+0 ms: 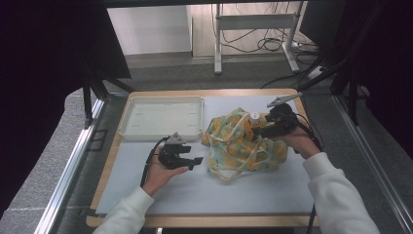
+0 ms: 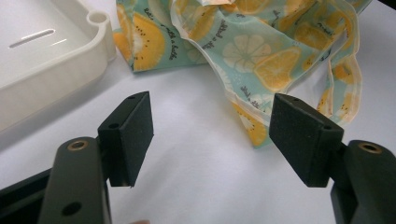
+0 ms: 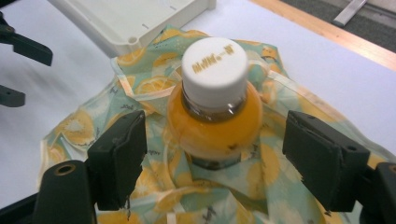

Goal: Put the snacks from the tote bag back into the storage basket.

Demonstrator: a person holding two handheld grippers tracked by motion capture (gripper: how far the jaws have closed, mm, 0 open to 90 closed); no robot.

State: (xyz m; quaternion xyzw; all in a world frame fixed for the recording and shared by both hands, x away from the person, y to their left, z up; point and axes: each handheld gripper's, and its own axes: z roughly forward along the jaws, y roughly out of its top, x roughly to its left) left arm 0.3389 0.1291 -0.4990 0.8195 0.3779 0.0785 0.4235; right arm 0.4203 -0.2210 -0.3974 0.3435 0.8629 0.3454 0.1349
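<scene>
Orange-juice bottle with white cap (image 3: 215,112) seen upright in crumpled citrus-print cloth bag (image 1: 241,144), between spread right gripper (image 3: 215,154) jaws, ungripped. Left gripper (image 2: 210,135) spread, empty, bag just ahead. Bagging judged incomplete: bottle neck exposed.

A small bottle (image 3: 215,109) of orange juice with a white screw cap (image 3: 214,64) stands upright, its lower part wrapped in a cloth bag (image 1: 242,144). The bag is light blue-green with orange and lemon slices printed on it and cream straps. It lies crumpled on the table, just beside the white tray. The raised letters on the cap are perhaps a brand, but I cannot read them.
</scene>
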